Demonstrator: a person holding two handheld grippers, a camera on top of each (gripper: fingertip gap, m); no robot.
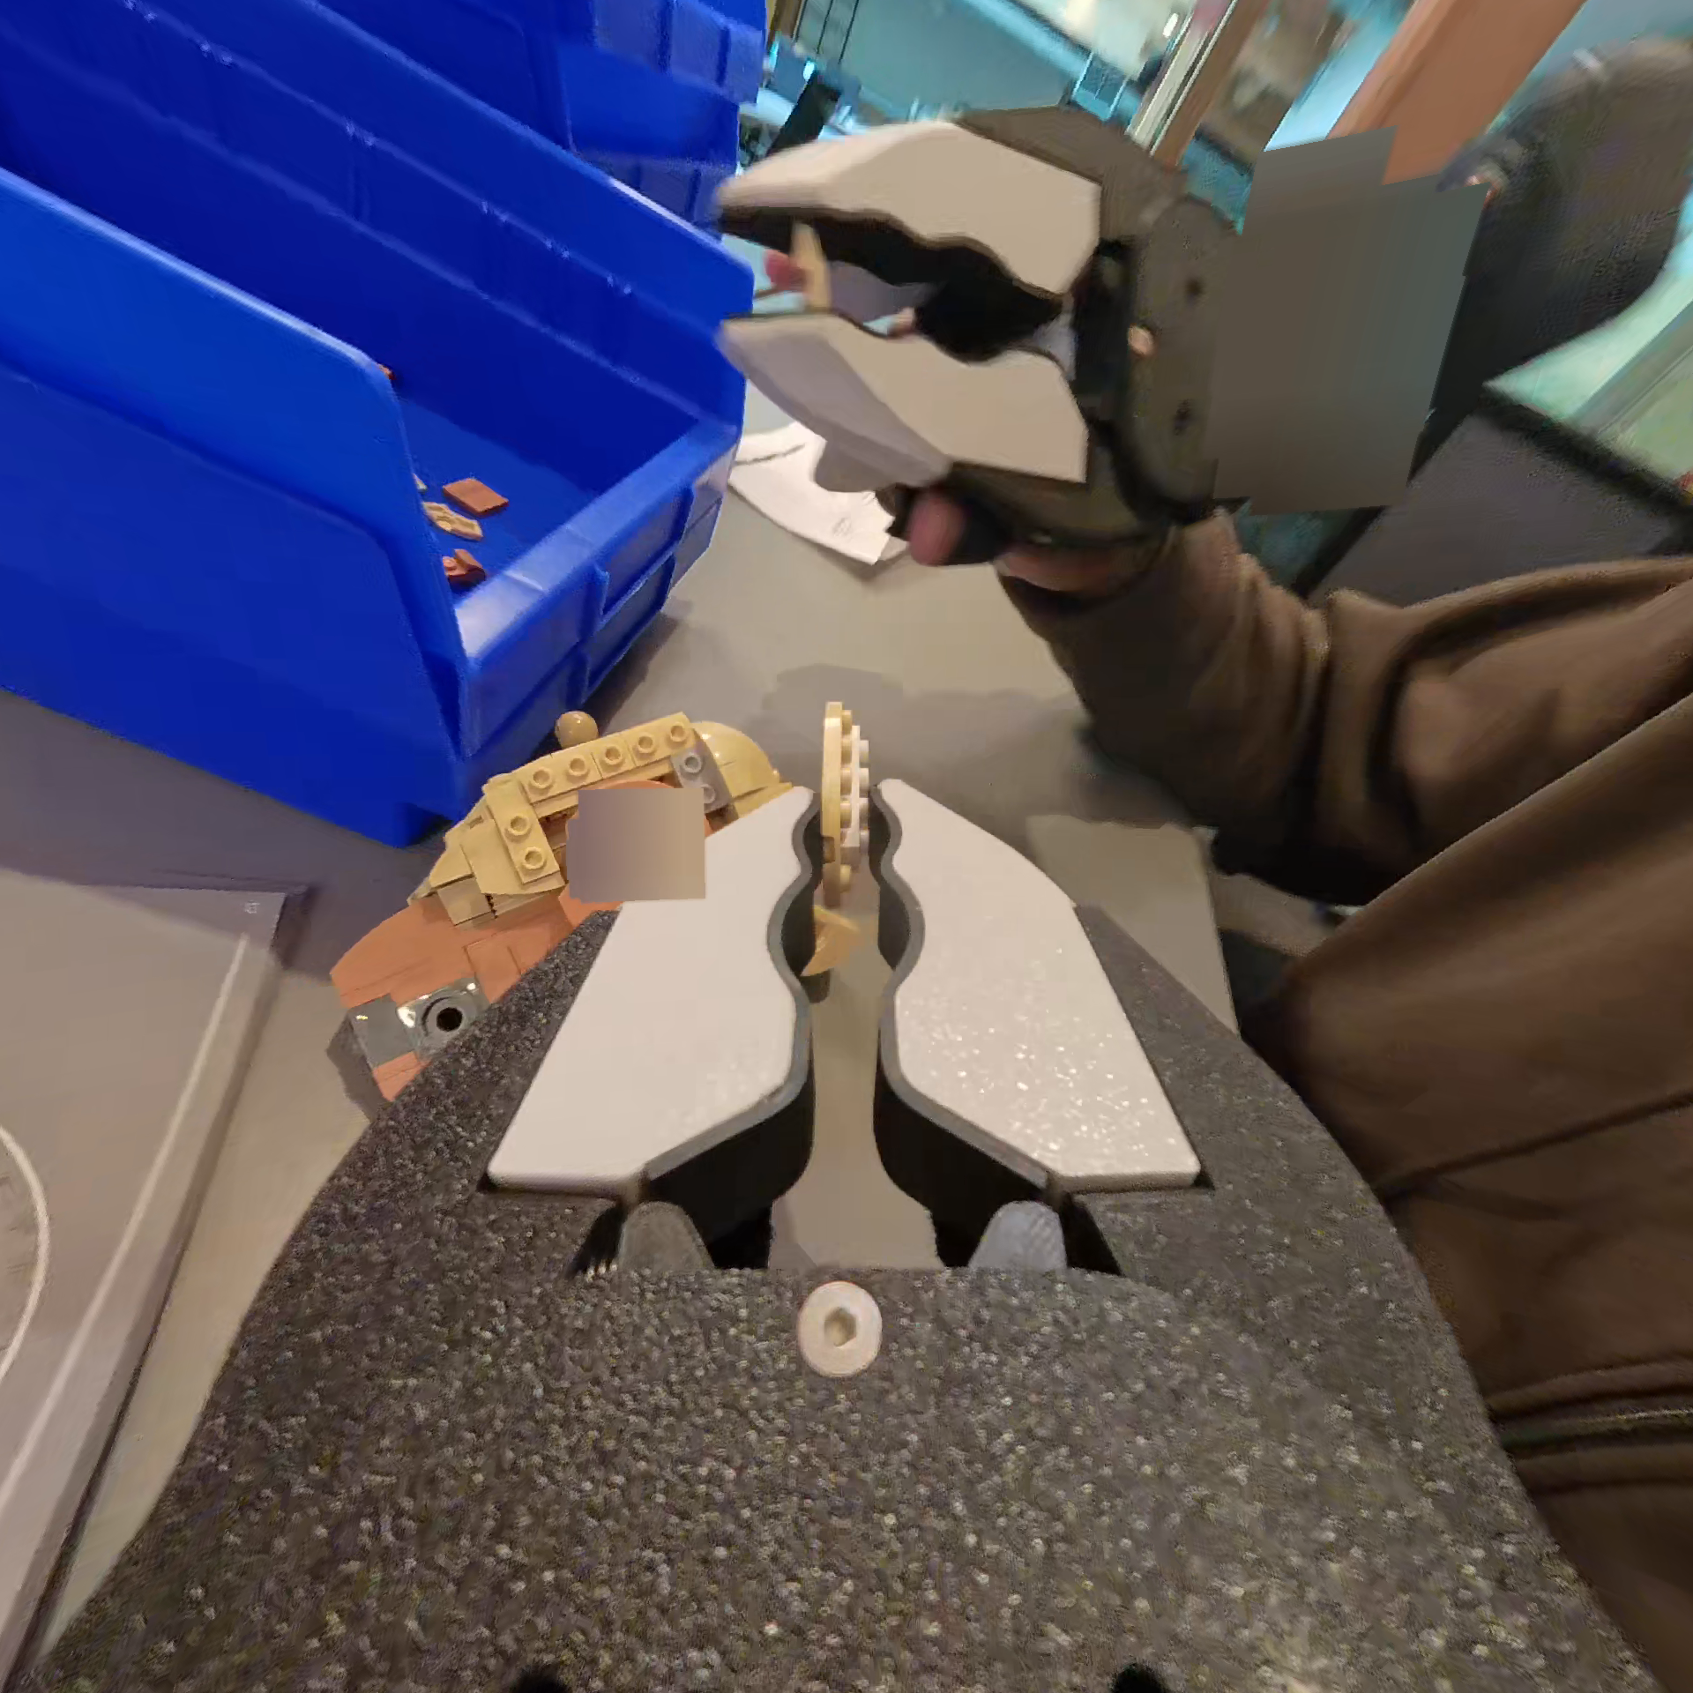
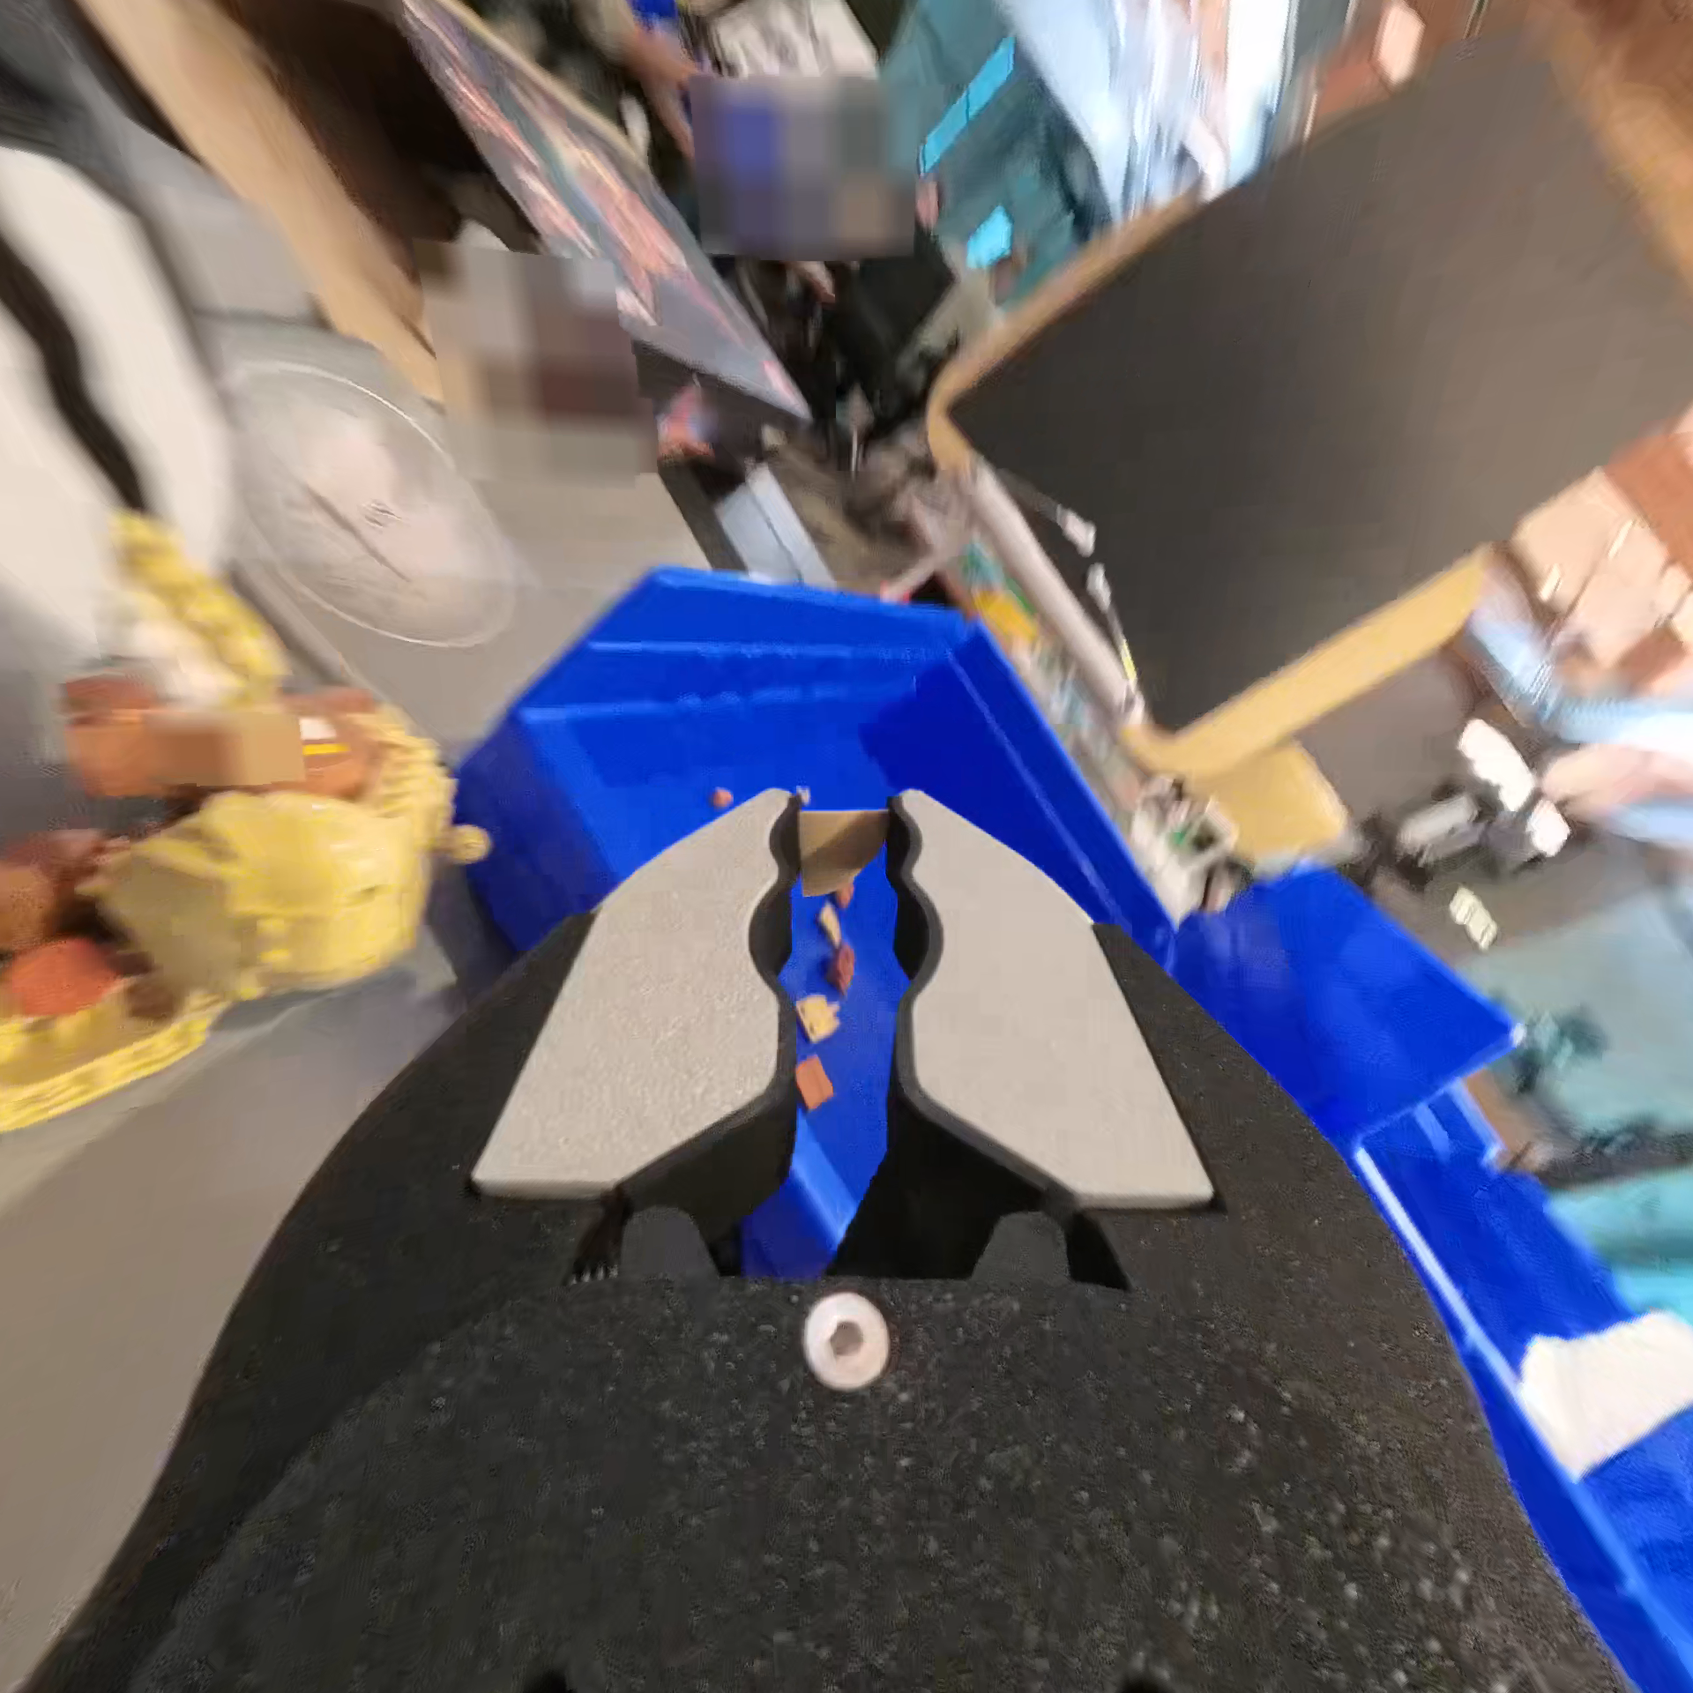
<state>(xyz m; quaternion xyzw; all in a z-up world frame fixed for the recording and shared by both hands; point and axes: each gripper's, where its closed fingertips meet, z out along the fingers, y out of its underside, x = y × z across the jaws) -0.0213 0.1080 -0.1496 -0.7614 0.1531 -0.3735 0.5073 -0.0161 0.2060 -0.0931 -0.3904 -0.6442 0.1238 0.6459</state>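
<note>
On the grey surface [image 1: 916,641], at its far left side, stand the blue bins [image 1: 275,412], the largest things here. They are open at the top and tilted toward the person, I think so that a claw can reach in from above. In the nearest bin lie a few small loose pieces [image 1: 463,522], brown and tan, on the floor of one compartment behind a blue divider.

Just in front of the bins lies the tan and brown brick model [image 1: 568,824]. It rests on its side on the surface, touching nothing else, just to the left of the left claw [image 1: 847,824].

The left claw is clenched on a round tan plate [image 1: 835,797]. The plate stands on edge between the two fingers, its studs turned toward the right finger, and both fingers press on it. Probably it is held so to keep the studded face free for joining. Half of the plate sticks out beyond the fingertips.

The right claw [image 2: 843,829] is above the open bin, well apart from the left one. It grips a small tan wedge-like piece [image 2: 838,847] at the very fingertips, both fingers touching it. Below it the loose pieces are seen through the gap.
</note>
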